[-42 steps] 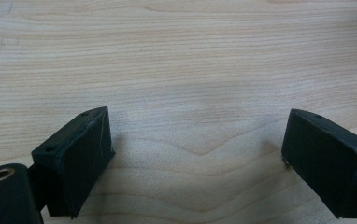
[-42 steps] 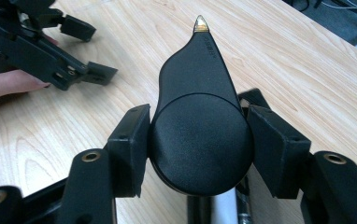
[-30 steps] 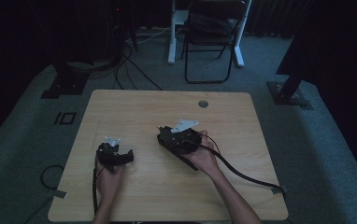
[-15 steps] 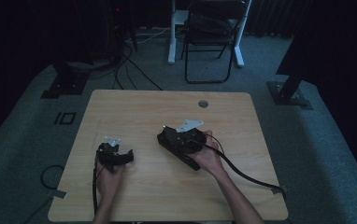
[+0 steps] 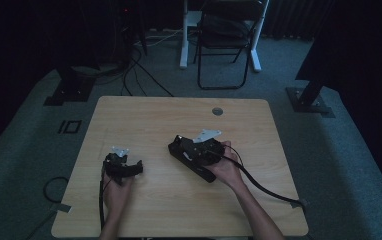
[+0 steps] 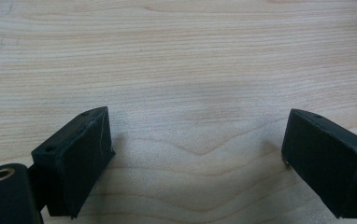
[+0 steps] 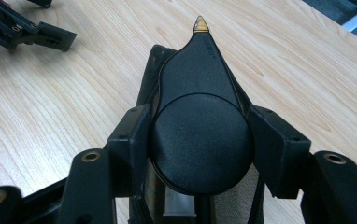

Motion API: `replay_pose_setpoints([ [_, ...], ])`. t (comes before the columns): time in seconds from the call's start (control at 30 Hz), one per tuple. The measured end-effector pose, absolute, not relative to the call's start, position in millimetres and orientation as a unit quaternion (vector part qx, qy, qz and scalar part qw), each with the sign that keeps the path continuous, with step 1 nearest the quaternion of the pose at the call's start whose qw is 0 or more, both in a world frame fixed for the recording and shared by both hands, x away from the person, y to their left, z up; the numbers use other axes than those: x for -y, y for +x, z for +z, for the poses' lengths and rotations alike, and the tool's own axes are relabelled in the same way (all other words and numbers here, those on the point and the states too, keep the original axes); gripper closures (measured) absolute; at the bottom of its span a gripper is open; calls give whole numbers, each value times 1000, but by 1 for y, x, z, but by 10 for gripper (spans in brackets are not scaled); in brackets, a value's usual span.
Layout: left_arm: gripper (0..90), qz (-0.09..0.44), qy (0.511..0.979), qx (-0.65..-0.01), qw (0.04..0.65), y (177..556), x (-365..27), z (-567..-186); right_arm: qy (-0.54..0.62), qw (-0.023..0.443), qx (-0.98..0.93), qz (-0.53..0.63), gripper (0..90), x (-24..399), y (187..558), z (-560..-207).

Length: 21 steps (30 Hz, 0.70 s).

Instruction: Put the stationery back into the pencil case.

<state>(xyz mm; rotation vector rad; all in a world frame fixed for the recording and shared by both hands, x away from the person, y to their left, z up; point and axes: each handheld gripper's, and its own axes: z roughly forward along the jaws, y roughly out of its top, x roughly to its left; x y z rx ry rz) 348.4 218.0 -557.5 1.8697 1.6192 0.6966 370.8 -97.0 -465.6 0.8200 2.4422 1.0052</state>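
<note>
The fingers [image 6: 74,163] of the left gripper [image 5: 123,166] stand spread wide over the bare wooden surface [image 5: 144,125], pinching nothing. To the right, the right gripper [image 5: 199,156] has its fingers [image 7: 130,140] pressed on both sides of a black pointed case [image 7: 200,116] with a gold tip, near the middle of the surface. The grasp seems done; lifting or moving is left. I can read no writing.
</note>
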Motion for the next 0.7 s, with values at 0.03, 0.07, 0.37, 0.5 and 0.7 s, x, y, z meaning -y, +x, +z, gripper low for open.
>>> replay_pose_setpoints([
  [0.03, 88, 260, 698, -605, 282, 348, -218, -558, 291, 187, -868, 356, 418, 97, 371, -466],
  [0.07, 88, 260, 698, -605, 282, 348, -218, -558, 291, 187, -868, 356, 418, 97, 371, -466],
  [0.37, 88, 260, 696, -606, 284, 348, -218, -558, 295, 183, -870, 351, 418, 97, 372, -472],
  [0.5, 88, 260, 696, -606, 284, 348, -218, -558, 301, 180, -870, 346, 418, 101, 374, -476],
  [0.7, 88, 260, 696, -606, 284, 348, -218, -558, 298, 178, -875, 338, 418, 101, 374, -480],
])
